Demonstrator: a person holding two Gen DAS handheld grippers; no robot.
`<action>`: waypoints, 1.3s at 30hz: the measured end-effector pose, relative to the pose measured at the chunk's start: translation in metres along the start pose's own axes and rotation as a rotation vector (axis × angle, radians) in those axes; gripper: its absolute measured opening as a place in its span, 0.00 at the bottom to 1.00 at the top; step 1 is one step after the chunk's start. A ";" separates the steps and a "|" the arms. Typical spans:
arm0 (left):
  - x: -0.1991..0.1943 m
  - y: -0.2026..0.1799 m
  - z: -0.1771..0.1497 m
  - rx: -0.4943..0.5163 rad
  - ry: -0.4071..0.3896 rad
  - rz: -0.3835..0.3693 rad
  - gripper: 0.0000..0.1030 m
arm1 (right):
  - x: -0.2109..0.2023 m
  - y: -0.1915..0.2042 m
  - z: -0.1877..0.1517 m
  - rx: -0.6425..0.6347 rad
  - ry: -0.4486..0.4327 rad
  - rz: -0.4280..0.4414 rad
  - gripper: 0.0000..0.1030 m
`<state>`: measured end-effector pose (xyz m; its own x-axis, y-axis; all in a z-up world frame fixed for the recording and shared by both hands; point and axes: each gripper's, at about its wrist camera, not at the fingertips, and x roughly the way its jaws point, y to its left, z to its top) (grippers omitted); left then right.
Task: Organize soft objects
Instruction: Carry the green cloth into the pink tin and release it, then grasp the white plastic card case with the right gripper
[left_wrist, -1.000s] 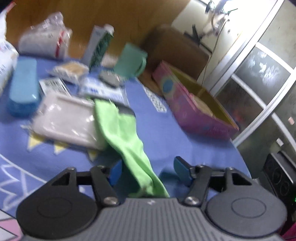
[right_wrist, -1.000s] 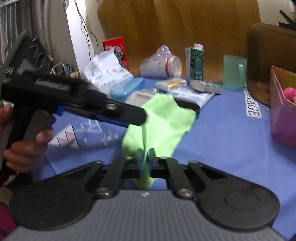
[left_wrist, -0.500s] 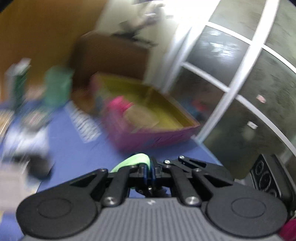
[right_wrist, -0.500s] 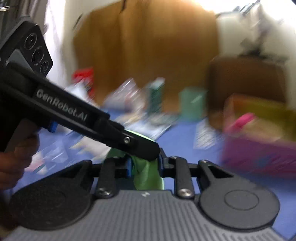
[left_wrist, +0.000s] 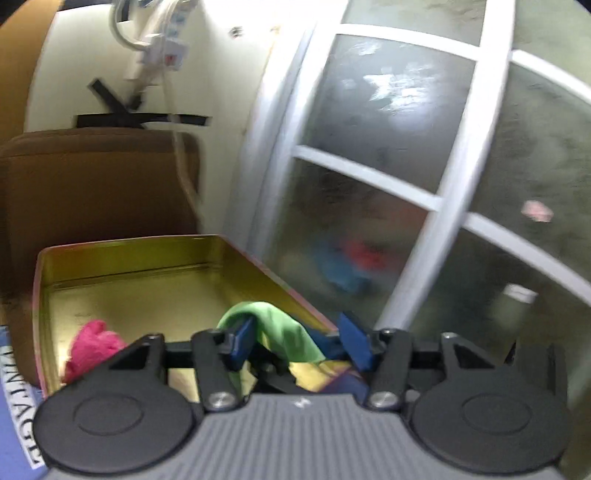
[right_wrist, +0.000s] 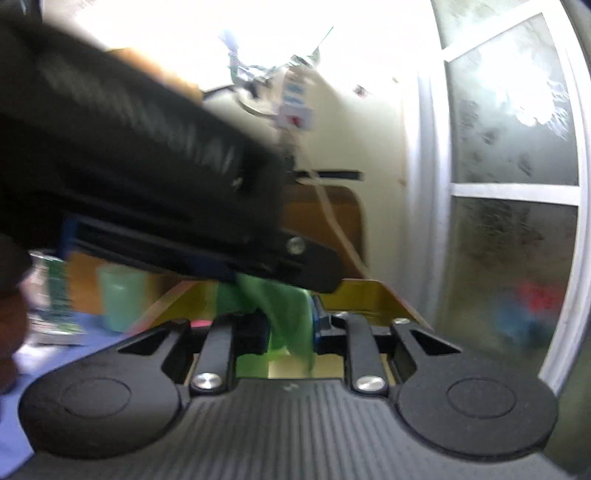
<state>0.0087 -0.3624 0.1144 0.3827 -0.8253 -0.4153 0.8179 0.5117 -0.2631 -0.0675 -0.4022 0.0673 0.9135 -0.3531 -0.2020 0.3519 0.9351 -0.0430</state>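
Both claws opening over the tin box (left_wrist: 129, 273): left claw (left_wrist: 301, 345) apart, green cloth (left_wrist: 273, 332) loose between; right claw (right_wrist: 290, 332) pads beside the cloth. Let it drop fully inside, near pink cloth (left_wrist: 92, 343), before withdrawing.

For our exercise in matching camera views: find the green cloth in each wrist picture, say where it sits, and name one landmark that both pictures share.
Left wrist view: the green cloth arches at lower centre between the left gripper pads, its jaws opening, over the tin.
Right wrist view: the green cloth hangs at lower centre between the right gripper pads, its jaws opening.
Shared landmark: the gold-lined tin.
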 end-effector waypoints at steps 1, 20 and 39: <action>0.003 0.003 0.001 -0.005 0.015 0.025 0.52 | 0.010 -0.006 -0.003 -0.004 0.029 -0.022 0.51; -0.230 0.118 -0.126 -0.156 -0.116 0.256 0.61 | -0.036 0.022 -0.006 0.197 0.013 0.226 0.19; -0.326 0.235 -0.199 -0.520 -0.160 0.472 0.76 | -0.021 0.274 -0.041 -0.117 0.425 0.794 0.58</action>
<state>-0.0094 0.0744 0.0153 0.7358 -0.4926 -0.4647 0.2548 0.8371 -0.4840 0.0017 -0.1375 0.0198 0.7179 0.4166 -0.5578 -0.3936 0.9037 0.1684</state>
